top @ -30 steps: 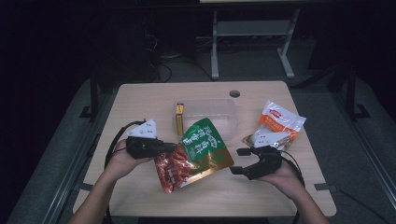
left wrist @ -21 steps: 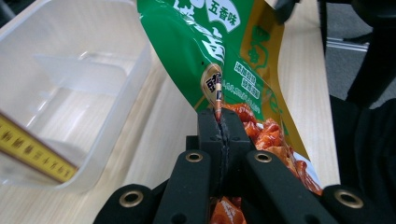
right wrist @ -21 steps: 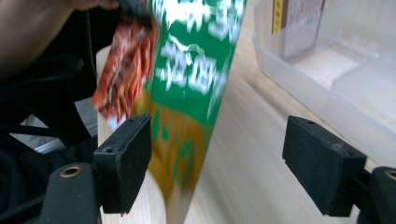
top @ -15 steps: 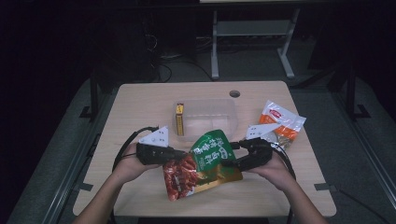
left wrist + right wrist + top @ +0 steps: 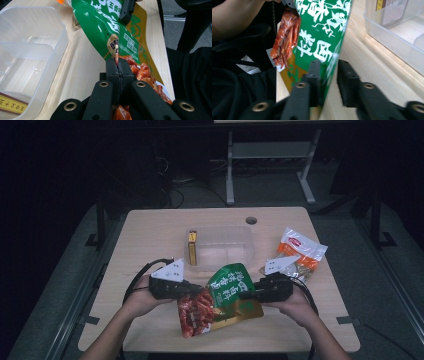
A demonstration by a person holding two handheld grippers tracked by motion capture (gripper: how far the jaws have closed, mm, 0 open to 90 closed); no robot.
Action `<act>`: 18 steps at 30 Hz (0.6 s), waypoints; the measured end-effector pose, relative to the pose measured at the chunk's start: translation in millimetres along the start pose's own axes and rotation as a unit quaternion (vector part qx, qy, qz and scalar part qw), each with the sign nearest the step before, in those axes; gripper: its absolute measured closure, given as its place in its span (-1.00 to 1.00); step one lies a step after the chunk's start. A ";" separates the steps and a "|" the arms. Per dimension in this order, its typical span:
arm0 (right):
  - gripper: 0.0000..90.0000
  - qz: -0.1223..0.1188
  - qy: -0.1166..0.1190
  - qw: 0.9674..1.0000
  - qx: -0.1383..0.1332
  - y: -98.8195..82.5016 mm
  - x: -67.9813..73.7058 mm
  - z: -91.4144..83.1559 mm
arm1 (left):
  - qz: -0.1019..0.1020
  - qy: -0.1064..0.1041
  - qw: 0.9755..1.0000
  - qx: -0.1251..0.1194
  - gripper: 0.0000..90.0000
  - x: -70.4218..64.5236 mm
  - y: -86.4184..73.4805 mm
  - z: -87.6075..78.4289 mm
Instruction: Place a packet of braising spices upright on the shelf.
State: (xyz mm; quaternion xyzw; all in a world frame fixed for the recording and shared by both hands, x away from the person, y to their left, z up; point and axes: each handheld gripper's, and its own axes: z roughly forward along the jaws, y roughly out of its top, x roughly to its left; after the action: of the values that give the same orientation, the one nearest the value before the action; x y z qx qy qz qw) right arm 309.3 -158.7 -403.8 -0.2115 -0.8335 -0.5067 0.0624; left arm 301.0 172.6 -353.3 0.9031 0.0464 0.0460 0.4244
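Note:
A green snack bag with red sausage pieces in its clear lower part hangs just above the table between my two grippers. My left gripper is shut on the bag's left edge; in the left gripper view its jaws pinch the bag's seam. My right gripper is at the bag's right edge. Its jaws have just been closing with the green bag between them. One pad lies against the film and the other stands a little off it.
A clear plastic container stands mid-table behind the bag, with a yellow box upright at its left end. An orange-and-white snack bag lies at the right. The table has a cable hole near its far edge.
My right gripper came in from the right to the bag's edge and its jaws narrowed around it. My left gripper shifted a little right with the bag.

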 end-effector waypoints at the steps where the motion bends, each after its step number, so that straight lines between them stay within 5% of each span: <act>1: 0.82 -0.003 0.002 1.000 -0.004 0.1 0.4 -1.0 | 0.001 -0.001 1.000 -0.002 0.99 0.2 0.1 -0.1; 7: 0.76 0.000 0.017 1.000 -0.008 0.9 -1.6 -1.5 | 0.005 -0.010 1.000 -0.006 0.99 -1.0 0.3 0.1; 18: 1.00 -0.007 0.026 1.000 0.000 1.8 0.1 -1.0 | 0.001 -0.016 1.000 -0.010 0.99 4.0 -3.3 0.0</act>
State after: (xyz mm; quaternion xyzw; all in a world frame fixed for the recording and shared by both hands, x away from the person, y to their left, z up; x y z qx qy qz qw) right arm 309.8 -158.8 -401.8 -0.1929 -0.8328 -0.5127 0.0802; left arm 304.8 175.2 -355.6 0.8993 0.0384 0.0320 0.4345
